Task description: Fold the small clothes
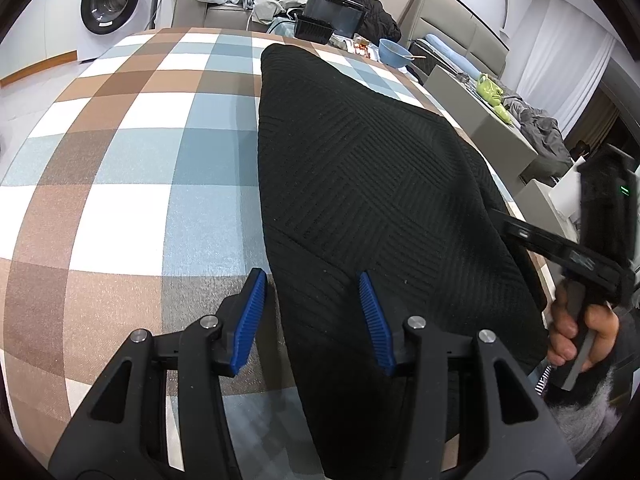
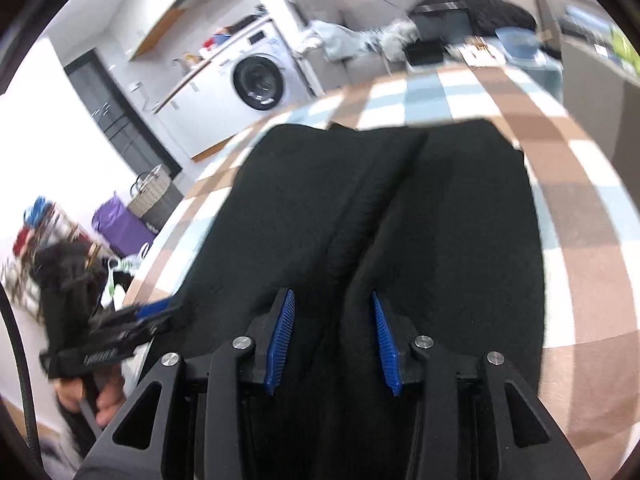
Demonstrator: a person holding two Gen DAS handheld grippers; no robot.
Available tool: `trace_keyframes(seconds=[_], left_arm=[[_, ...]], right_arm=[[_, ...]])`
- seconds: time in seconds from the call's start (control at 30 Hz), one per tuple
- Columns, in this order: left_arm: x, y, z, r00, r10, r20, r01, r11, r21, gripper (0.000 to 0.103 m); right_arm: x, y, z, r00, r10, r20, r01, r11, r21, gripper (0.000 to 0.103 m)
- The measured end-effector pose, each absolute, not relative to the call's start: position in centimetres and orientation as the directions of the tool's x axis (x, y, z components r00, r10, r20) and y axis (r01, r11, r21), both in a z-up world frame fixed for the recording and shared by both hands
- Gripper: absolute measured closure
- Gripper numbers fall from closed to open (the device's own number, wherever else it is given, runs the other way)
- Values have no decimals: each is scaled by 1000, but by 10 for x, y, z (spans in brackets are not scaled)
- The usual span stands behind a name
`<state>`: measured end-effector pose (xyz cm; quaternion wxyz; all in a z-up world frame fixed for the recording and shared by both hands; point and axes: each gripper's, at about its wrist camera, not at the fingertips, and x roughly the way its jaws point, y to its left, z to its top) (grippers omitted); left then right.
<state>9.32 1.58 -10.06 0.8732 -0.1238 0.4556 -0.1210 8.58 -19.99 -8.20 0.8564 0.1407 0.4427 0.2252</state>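
Left gripper (image 1: pixel 312 308) held low over the checked tablecloth (image 1: pixel 132 184), fingers pointing forward along the table, jaws spread wide with nothing between the blue pads (image 1: pixel 252 320). Straddling the near left edge of the black knitted garment (image 1: pixel 372 184): left pad over bare cloth just beside that edge, right pad over the knit. Whether the pads touch the fabric, cannot tell.

Ahead and to the right of this claw, garment lying flat on the table, stretching away toward the far edge, ribbed in diagonal blocks. Far to the right, right gripper (image 1: pixel 568 252) reaching in at the garment's right edge, grasped from below by a bare hand (image 1: pixel 576 336) wrapped round the handle.

Right gripper (image 2: pixel 334 340) likewise low and level, aimed forward over the garment (image 2: pixel 452 220), jaws wide apart, pads (image 2: pixel 280 344) gripping nothing. Directly ahead between the pads, a raised lengthwise fold or ridge in the knit running away from the claw. Picture blurred here. Off to the left, left gripper (image 2: pixel 132 320) at the garment's edge, held by a hand (image 2: pixel 96 396) closed round its grip.

Beyond the table's far end: washing machine (image 1: pixel 112 0), blue bowl (image 1: pixel 394 52), dark crate (image 1: pixel 332 16), piled clothing on a sofa (image 1: pixel 224 8).
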Motion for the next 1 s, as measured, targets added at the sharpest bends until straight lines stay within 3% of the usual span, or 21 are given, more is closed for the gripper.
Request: trace_keyframes(seconds=[0.07,0.4,0.57,0.7,0.8,0.83,0.93,1.0], left_arm=[[93,16,-100,557,-323,-765,99,940,-325,58],[94,19,-102,556,-329,-763,95,937,-335,58],[92,19,-102,558,-326,-764,95,939,-331,58],[92,19,-100,559,-325,-763,94,939,-331,58],[91,20,-100,560,-322,-763,94,940,-328,58],[91,19,-100,559,-324,-763,94,939,-330,58],[91,20,-101,556,-325,-765,93,939,-332,58],[90,21,-99,559,-323,-764,92,939,-330,58]], right_arm=[[93,-204,-88,508,497,-704,-217,864,454,78],[80,-216,-59,635,364,-682,-162,925,342,78],[78,-214,-61,555,515,-654,-255,853,456,78],[88,-198,-82,490,506,-709,-235,861,452,78],[93,-194,-87,485,531,-695,-243,845,476,78],[93,-192,-86,487,525,-698,-251,850,464,79],[87,-184,-82,505,523,-687,-295,852,432,94],[81,-182,-72,534,519,-667,-326,854,405,95]])
